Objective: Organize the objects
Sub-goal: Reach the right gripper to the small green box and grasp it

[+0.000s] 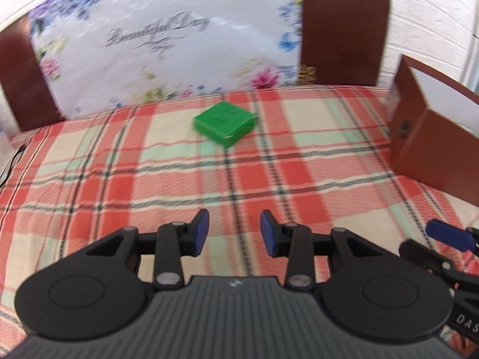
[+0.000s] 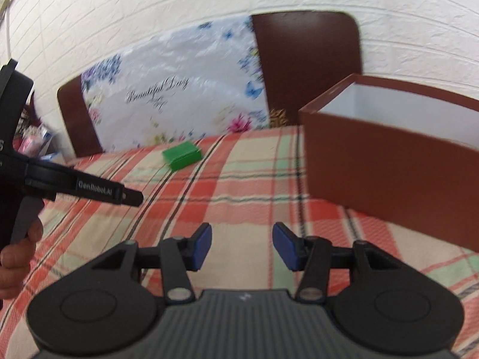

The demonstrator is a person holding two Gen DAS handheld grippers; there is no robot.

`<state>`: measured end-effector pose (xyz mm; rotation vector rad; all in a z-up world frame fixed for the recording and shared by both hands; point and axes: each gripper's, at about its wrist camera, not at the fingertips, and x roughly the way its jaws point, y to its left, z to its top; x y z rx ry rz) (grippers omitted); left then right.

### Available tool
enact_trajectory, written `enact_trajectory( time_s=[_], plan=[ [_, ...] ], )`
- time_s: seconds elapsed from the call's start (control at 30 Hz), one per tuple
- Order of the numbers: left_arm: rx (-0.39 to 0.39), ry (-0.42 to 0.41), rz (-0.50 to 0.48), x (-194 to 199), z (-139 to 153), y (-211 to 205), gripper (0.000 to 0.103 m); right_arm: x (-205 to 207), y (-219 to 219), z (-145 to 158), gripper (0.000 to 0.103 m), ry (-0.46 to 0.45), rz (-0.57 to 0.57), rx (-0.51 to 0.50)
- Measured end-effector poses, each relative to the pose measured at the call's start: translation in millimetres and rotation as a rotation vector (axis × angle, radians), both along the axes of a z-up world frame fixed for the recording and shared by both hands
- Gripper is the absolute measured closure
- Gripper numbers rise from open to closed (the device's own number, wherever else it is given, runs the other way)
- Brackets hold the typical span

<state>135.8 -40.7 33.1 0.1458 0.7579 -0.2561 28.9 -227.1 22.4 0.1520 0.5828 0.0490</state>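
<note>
A small flat green box (image 1: 224, 123) lies on the plaid bedcover (image 1: 149, 179) toward the far edge, just short of the floral cloth (image 1: 167, 39) draped over the brown headboard (image 1: 344, 27); nothing touches it. To its right, well apart, stands an open brown box (image 2: 389, 161) with a white inside, its near wall facing the right gripper. The left gripper (image 1: 234, 234) hangs over the near part of the bedcover, pointed at the green box, its blue pads partly apart with only cloth showing between them. The right gripper (image 2: 242, 245) hangs beside it on the right, its jaws likewise parted a moderate way and empty, with the brown box just ahead and to the right. In the right wrist view a hand (image 2: 18, 257) grips the left tool's handle at the left edge
</note>
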Motion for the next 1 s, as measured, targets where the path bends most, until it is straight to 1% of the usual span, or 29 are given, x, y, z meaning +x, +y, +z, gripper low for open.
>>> enact_trajectory(
  time_s=[0.07,0.3,0.33,0.37,0.43,0.47,0.5,0.53,0.57,0.6,0.63,0.7,0.73,0.83,0.9,1.0],
  plan=[
    [0.001,0.001,0.032,3,-6,15,0.060,2,10,-5,0.055,0.027,0.022,-0.013],
    [0.016,-0.001,0.126,19,-29,57,0.060,11,33,-20,0.049,0.102,0.062,-0.059],
    [0.016,-0.008,0.140,21,-32,63,0.058,13,35,-22,0.047,0.109,0.066,-0.067],
    [0.016,-0.024,0.156,23,-35,70,0.054,18,39,-24,0.046,0.111,0.068,-0.082],
    [0.017,-0.085,0.191,24,-43,84,0.031,28,45,-25,0.041,0.101,0.080,-0.113],
    [0.019,-0.126,0.203,23,-49,90,0.025,34,48,-26,0.039,0.097,0.091,-0.128],
    [-0.001,-0.159,0.209,21,-54,97,0.016,42,50,-26,0.036,0.094,0.103,-0.140],
    [-0.077,-0.147,0.214,23,-56,109,0.016,52,53,-26,0.030,0.090,0.117,-0.152],
    [-0.121,-0.144,0.225,24,-53,116,0.017,63,56,-27,0.028,0.090,0.128,-0.162],
    [-0.139,-0.147,0.236,25,-53,119,0.017,74,57,-27,0.025,0.087,0.136,-0.169],
    [-0.142,-0.152,0.231,24,-54,118,0.016,88,59,-27,0.024,0.079,0.145,-0.173],
    [-0.115,-0.164,0.226,23,-55,113,0.015,116,64,-28,0.022,0.066,0.166,-0.187],
    [-0.110,-0.167,0.225,22,-55,112,0.015,131,67,-28,0.016,0.053,0.179,-0.203],
    [-0.119,-0.168,0.226,23,-56,113,0.014,171,84,-28,0.009,0.003,0.226,-0.264],
    [-0.115,-0.171,0.229,23,-57,112,0.014,194,96,-29,0.004,-0.007,0.267,-0.288],
    [-0.119,-0.170,0.234,22,-58,113,0.014,223,110,-33,0.002,-0.018,0.301,-0.320]
  ],
)
